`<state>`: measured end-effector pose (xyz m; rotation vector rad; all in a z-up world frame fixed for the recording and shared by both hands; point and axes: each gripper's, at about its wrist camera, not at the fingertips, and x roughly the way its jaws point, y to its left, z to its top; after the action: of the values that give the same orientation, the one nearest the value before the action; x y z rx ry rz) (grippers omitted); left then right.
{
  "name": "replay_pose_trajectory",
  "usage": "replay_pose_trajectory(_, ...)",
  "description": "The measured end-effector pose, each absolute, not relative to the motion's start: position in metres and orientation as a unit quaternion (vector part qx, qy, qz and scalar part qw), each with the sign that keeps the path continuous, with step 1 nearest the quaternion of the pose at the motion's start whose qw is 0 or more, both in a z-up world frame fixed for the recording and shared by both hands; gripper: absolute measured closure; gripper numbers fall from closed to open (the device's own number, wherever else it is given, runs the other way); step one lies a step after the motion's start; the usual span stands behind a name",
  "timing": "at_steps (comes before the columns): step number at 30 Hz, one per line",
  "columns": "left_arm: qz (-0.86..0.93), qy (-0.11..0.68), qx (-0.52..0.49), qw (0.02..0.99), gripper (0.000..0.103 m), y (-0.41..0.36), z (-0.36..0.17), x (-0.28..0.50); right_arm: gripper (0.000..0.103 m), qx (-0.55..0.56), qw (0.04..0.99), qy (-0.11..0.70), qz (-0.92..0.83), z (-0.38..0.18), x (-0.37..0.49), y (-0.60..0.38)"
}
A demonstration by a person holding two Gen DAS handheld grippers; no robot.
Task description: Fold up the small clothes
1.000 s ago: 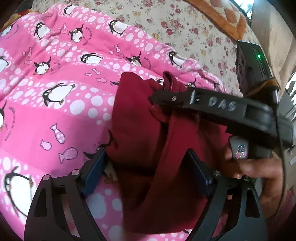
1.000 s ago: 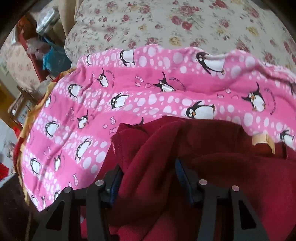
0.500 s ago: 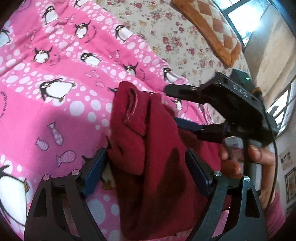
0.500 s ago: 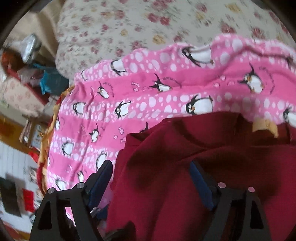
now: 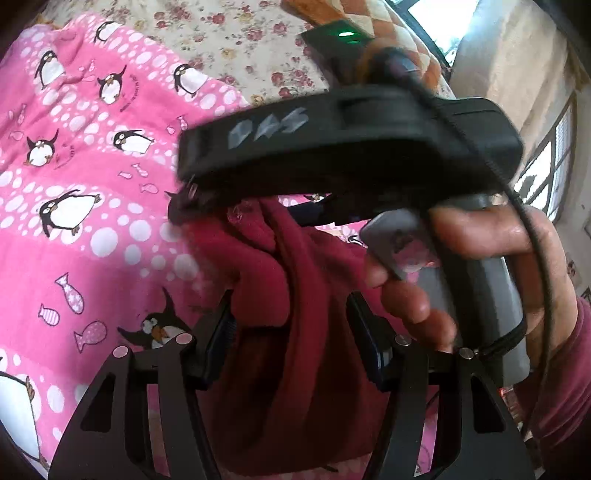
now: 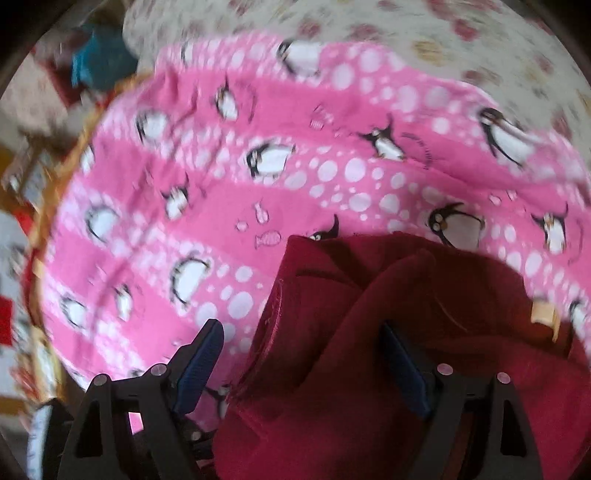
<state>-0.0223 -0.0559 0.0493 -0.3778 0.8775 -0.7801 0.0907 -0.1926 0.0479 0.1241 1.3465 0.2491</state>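
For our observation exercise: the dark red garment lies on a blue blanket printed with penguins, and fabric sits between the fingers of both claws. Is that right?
One detail is wrong: the blanket is pink, not blue, as the right wrist view shows most plainly. The rest stands: it is printed with penguins, the dark red garment lies on it, and fabric sits between the fingers of the left claw and the right claw.

Bed w/ cream rose-print sheet [image 5: 236,48]. Pink penguin blanket [image 5: 74,177] spread over most of it, fish & white dots in the print. Dark red garment [image 6: 369,350] bunched on the blanket. Orange checked cushion [image 5: 384,14] at far edge.
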Motion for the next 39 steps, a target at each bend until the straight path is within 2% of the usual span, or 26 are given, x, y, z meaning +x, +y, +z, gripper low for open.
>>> replay_pose_trajectory(3,-0.362,0.41,-0.164,0.821,0.044,-0.058,0.05,-0.024,0.019,0.006,0.764,0.638,0.097,0.035,0.095,-0.182)
replay_pose_trajectory(6,-0.356,0.408,-0.144,0.828,0.044,-0.063,0.051,-0.028,0.022,-0.024,0.778,0.62,0.101,0.034,0.087,-0.182)
replay_pose_trajectory(9,-0.352,0.41,-0.132,0.831,0.044,-0.066,0.05,-0.029,0.029,-0.02,0.798,0.594,0.102,0.036,0.076,-0.194)
replay_pose_trajectory(14,-0.349,0.417,-0.121,0.83,0.044,-0.07,0.048,-0.029,0.051,0.009,0.808,0.58,0.104,0.043,0.063,-0.215)
replay_pose_trajectory(16,-0.347,0.418,-0.118,0.831,0.044,-0.072,0.047,-0.029,0.054,0.017,0.811,0.576,0.105,0.045,0.06,-0.221)
replay_pose_trajectory(33,-0.351,0.428,-0.115,0.825,0.044,-0.076,0.041,-0.026,0.056,0.08,0.822,0.553,0.108,0.047,0.053,-0.233)
replay_pose_trajectory(36,-0.35,0.43,-0.12,0.824,0.052,-0.074,0.039,-0.024,0.058,0.091,0.827,0.545,0.108,0.05,0.047,-0.236)
replay_pose_trajectory(37,-0.351,0.429,-0.121,0.823,0.062,-0.074,0.039,-0.024,0.061,0.092,0.828,0.543,0.108,0.051,0.045,-0.237)
replay_pose_trajectory(39,-0.355,0.425,-0.117,0.824,0.069,-0.074,0.042,-0.025,0.065,0.094,0.83,0.54,0.107,0.053,0.042,-0.238)
